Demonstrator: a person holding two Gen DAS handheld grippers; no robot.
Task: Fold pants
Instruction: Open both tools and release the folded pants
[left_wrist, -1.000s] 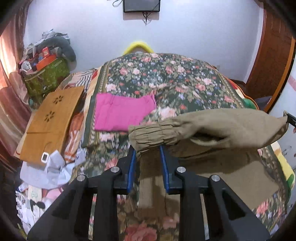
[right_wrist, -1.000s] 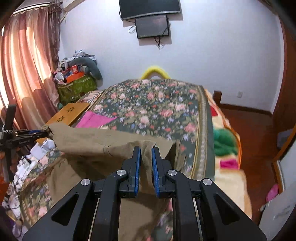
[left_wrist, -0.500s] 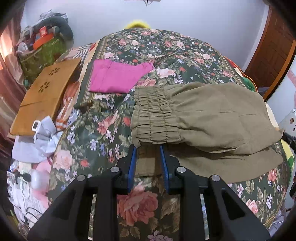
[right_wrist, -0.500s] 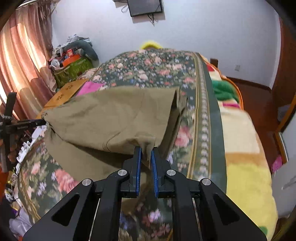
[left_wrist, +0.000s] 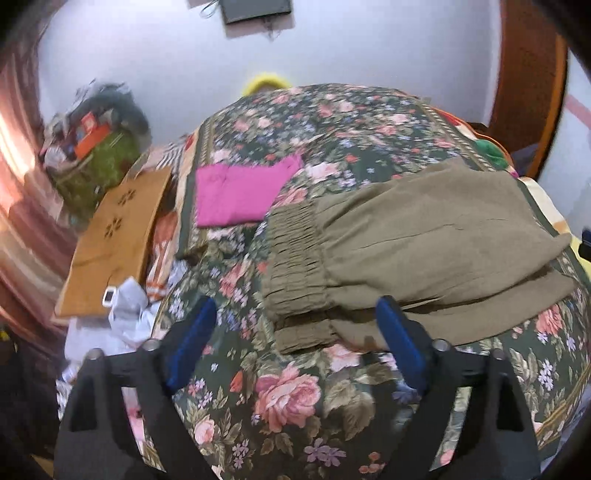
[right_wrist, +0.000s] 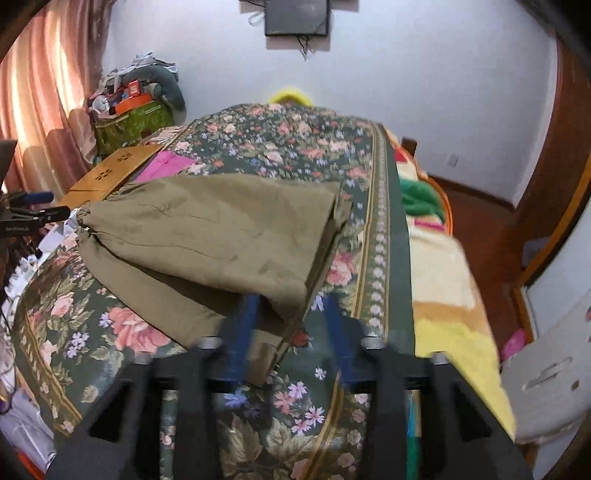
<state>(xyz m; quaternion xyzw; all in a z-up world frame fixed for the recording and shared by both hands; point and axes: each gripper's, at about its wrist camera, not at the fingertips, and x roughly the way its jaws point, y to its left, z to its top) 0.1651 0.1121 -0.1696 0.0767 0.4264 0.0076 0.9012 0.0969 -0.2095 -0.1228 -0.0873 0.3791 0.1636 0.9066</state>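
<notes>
The olive pants (left_wrist: 417, 243) lie folded in half on the floral bedspread (left_wrist: 288, 398), gathered waistband to the left. My left gripper (left_wrist: 295, 332) hangs just before the waistband corner. Its jaws are opening wide, and the blue pads (left_wrist: 192, 332) stand clear of the cloth on both sides. In the right wrist view the pants (right_wrist: 207, 236) spread to the left. My right gripper (right_wrist: 291, 325) is at their near right corner. Its jaws are opening; a fold of the cloth lies between them beside the left pad, and nothing presses on it.
A folded pink cloth (left_wrist: 240, 195) lies further back on the bed. Beside the bed on the left are a wooden board (left_wrist: 114, 236), loose clothes and a green bag (left_wrist: 96, 162). On the right are a yellow blanket (right_wrist: 443, 288) and a white chair (right_wrist: 546, 369).
Both grippers brought the lifted half of the pants down onto the lower layer, then opened and let go of the cloth. The left gripper now stands much wider.
</notes>
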